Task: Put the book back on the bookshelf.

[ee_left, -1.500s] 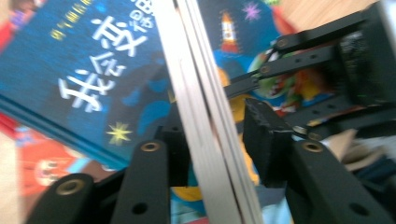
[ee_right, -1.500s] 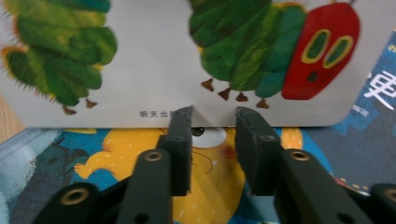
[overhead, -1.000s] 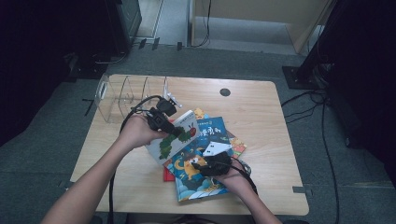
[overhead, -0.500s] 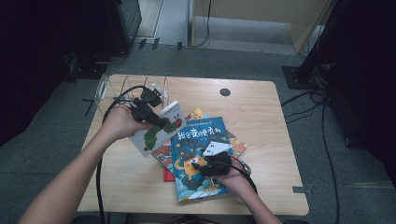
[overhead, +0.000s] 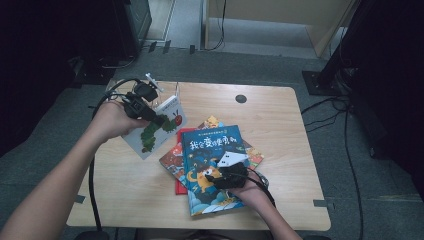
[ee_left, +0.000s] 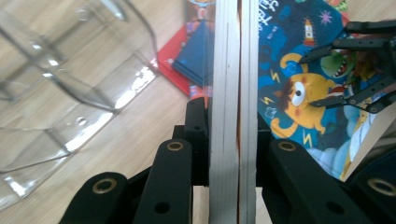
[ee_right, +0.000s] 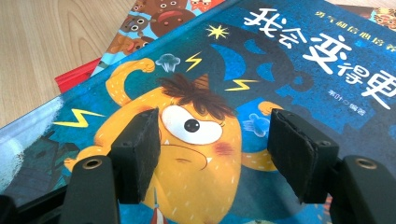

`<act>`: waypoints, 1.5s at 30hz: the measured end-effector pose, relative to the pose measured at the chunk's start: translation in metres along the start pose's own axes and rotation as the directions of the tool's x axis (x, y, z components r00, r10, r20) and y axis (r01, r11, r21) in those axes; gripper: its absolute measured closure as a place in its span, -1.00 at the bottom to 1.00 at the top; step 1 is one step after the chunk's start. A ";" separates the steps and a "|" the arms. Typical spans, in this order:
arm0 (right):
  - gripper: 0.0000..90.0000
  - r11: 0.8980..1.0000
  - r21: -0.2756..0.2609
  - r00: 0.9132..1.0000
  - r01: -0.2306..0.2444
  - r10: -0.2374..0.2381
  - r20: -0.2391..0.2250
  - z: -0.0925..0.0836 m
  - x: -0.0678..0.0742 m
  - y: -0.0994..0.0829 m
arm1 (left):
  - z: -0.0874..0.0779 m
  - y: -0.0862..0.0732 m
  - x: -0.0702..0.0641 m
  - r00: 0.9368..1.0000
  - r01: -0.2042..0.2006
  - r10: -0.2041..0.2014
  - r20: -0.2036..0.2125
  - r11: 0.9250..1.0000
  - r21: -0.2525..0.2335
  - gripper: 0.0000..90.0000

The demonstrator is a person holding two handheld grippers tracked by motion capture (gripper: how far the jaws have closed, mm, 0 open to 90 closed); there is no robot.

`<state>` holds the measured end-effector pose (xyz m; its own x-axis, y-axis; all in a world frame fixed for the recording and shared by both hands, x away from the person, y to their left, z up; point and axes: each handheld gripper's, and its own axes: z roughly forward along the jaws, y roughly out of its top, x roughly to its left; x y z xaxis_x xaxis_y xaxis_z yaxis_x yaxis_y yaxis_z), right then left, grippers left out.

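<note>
two tools are at work, one in each of my hands. from the high view, my left tool (overhead: 150, 114) is lifted over the far left part of the worktop (overhead: 280, 115), its jaws closed tight on a white caterpillar book (overhead: 159, 128) that hangs tilted, clear of the wood. just behind it stands a clear plastic rack (overhead: 170, 90). my right tool (overhead: 227, 176) rests low on the near part of a blue monster book (overhead: 212, 150), which tops a small pile with a red book (overhead: 181, 186) showing underneath at the pile's left edge.

from the left tool's view, the book's pale page edges (ee_left: 232, 116) run straight up between my jaws, gripped on both sides. the clear rack (ee_left: 70, 79) sits to the left, and the blue book (ee_left: 299, 93) lies beyond on the right, with my other tool (ee_left: 359, 70) over it.

from the right tool's view, my right tool (ee_right: 215, 154) has its jaws spread wide, having just been opening, with nothing clamped. they frame the orange monster's face on the blue cover (ee_right: 289, 60), which lies flat beneath them.
</note>
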<state>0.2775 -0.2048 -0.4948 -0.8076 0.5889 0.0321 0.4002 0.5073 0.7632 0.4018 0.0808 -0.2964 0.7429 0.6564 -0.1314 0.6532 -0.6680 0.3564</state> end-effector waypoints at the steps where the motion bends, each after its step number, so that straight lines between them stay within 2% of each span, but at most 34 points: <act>1: -0.24 1.000 0.000 1.000 0.001 -0.001 -0.001 0.000 0.000 0.000 | -0.003 0.000 0.003 1.000 0.000 0.000 -0.005 1.000 0.000 0.74; 8: -0.26 1.000 0.001 1.000 0.002 -0.002 -0.003 0.000 0.000 0.000 | -0.015 0.005 0.019 0.999 0.040 -0.040 -0.018 0.999 -0.006 0.74; 18: -0.26 1.000 0.001 1.000 0.003 -0.003 -0.003 0.000 0.000 0.000 | -0.025 0.019 0.035 0.997 0.067 -0.068 -0.041 0.998 -0.014 0.74; 21: -0.26 1.000 0.001 1.000 0.004 -0.004 -0.004 0.000 0.000 0.000 | -0.026 0.022 0.042 0.996 0.082 -0.083 -0.025 0.996 -0.026 0.74; 25: -0.26 1.000 0.000 1.000 0.006 -0.006 -0.003 0.000 0.000 0.000 | -0.026 0.028 0.050 0.994 0.103 -0.103 -0.043 0.995 -0.013 0.74; 28: -0.26 1.000 0.000 1.000 0.005 -0.005 -0.003 0.000 0.000 0.000 | -0.028 0.033 0.056 0.991 0.129 -0.130 -0.044 0.991 -0.022 0.74; 35: -0.26 1.000 0.001 1.000 0.004 -0.004 -0.003 0.000 0.000 0.000 | -0.019 0.048 0.070 0.982 0.178 -0.178 -0.066 0.984 0.001 0.74; 41: -0.26 1.000 0.001 1.000 0.003 -0.003 -0.004 0.000 0.000 0.000 | -0.010 0.058 0.079 0.977 0.198 -0.195 -0.087 0.980 0.026 0.74; 45: -0.26 1.000 0.001 1.000 0.003 -0.003 -0.003 0.000 0.000 0.000 | -0.005 0.062 0.084 0.973 0.218 -0.215 -0.086 0.976 0.027 0.74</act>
<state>0.2776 -0.2045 -0.4950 -0.8102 0.5853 0.0321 0.3984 0.5098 0.7625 0.5045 0.0963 -0.2804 0.5696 0.8124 -0.1250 0.8032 -0.5179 0.2943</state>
